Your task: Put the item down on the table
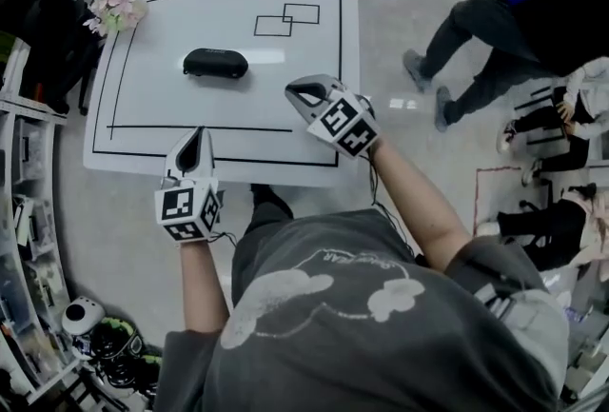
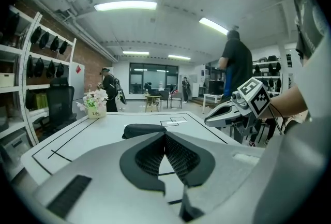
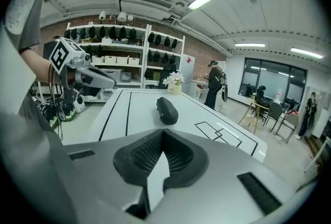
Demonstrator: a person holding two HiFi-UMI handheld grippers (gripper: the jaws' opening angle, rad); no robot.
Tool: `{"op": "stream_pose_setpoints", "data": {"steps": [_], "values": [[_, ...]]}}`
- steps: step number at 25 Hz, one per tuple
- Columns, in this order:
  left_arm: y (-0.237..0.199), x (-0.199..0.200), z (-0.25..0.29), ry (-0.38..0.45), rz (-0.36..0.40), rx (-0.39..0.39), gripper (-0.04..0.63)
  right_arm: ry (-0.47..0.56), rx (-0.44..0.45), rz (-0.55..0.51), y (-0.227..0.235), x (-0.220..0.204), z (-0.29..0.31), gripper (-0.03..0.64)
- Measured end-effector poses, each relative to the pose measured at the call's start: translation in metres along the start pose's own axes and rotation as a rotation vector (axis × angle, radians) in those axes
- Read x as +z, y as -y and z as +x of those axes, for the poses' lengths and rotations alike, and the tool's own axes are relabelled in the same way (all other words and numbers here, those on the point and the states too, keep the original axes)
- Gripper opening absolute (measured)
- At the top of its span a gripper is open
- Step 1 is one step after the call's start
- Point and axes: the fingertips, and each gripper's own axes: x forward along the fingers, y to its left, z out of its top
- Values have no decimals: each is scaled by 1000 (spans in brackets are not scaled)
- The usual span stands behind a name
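Observation:
A black oval zip case (image 1: 215, 63) lies flat on the white table (image 1: 143, 129), inside its black outline, with neither gripper touching it. My left gripper (image 1: 197, 136) hovers over the near edge, jaws together and holding nothing. My right gripper (image 1: 303, 92) hangs to the right of the case, also shut and empty. In the left gripper view the jaws (image 2: 165, 136) meet in front of the case (image 2: 145, 130), and the right gripper (image 2: 222, 114) shows at the right. The right gripper view has its closed jaws (image 3: 163, 132) below the case (image 3: 167, 110), with the left gripper (image 3: 103, 79) at the left.
A small pot of pink flowers (image 1: 116, 6) stands at the far left corner. Two overlapping rectangles (image 1: 285, 20) are drawn at the far right of the table. Shelves (image 1: 29, 210) line the left side, and a white helmet (image 1: 84, 315) lies below them. People (image 1: 495, 29) stand to the right.

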Motion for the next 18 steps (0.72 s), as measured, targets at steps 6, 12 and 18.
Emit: {"op": "stream_pose_setpoints", "data": {"steps": [6, 12, 18], "values": [[53, -21, -33, 4, -10, 42, 3, 37, 20, -35, -16, -21, -48, -2], [105, -39, -69, 1, -22, 85, 2, 58, 56, -42, -37, -48, -95, -2], [145, -53, -103, 11, -33, 142, 2, 75, 111, -34, -61, -68, -130, -2]]}}
